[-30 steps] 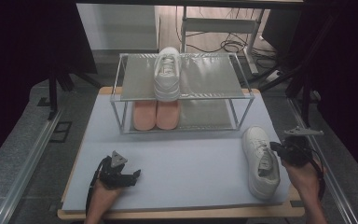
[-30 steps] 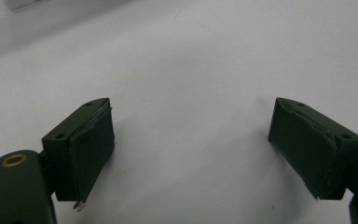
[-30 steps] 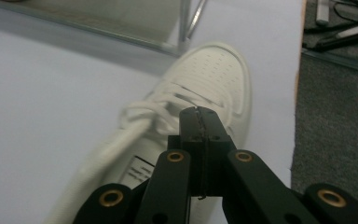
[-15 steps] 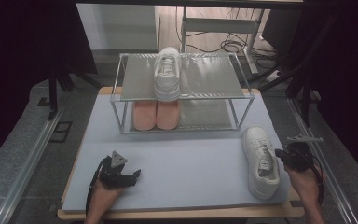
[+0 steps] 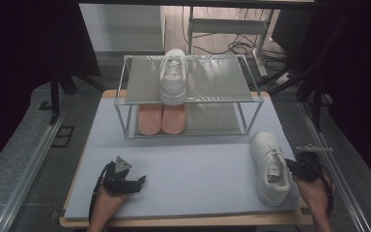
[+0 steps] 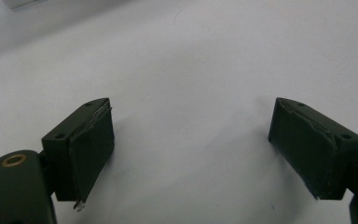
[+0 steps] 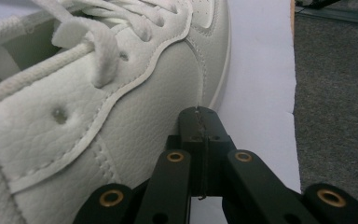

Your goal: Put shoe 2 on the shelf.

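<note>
In the right gripper view, the right gripper (image 7: 200, 114) rises from the bottom centre with its two black jaws pressed flat together, nothing between them. Their joined tip sits right against the side wall of a white leather lace-up sneaker (image 7: 98, 102) that spreads across the left and upper part of that view. In the high view this same sneaker (image 5: 269, 166) lies on the pale blue-grey foam mat (image 5: 193, 169) at lower right, toe pointing up the frame, with the right gripper (image 5: 292, 166) beside its right flank.

To do this step well, judging from the closed tip resting low on the shoe's side, the jaws likely need to spread and take the collar or side wall rather than slide off the smooth leather. A push from here could skid the shoe leftward.

At lower left of the high view, the left gripper (image 5: 137, 182) rests on the mat; its own view shows its jaws spread wide and empty.

Upper centre stands a clear two-tier shoe rack (image 5: 193, 96) carrying a matching white sneaker (image 5: 173, 79) on top, above a pair of peach-coloured shoes (image 5: 162, 118) on the lower shelf.
</note>
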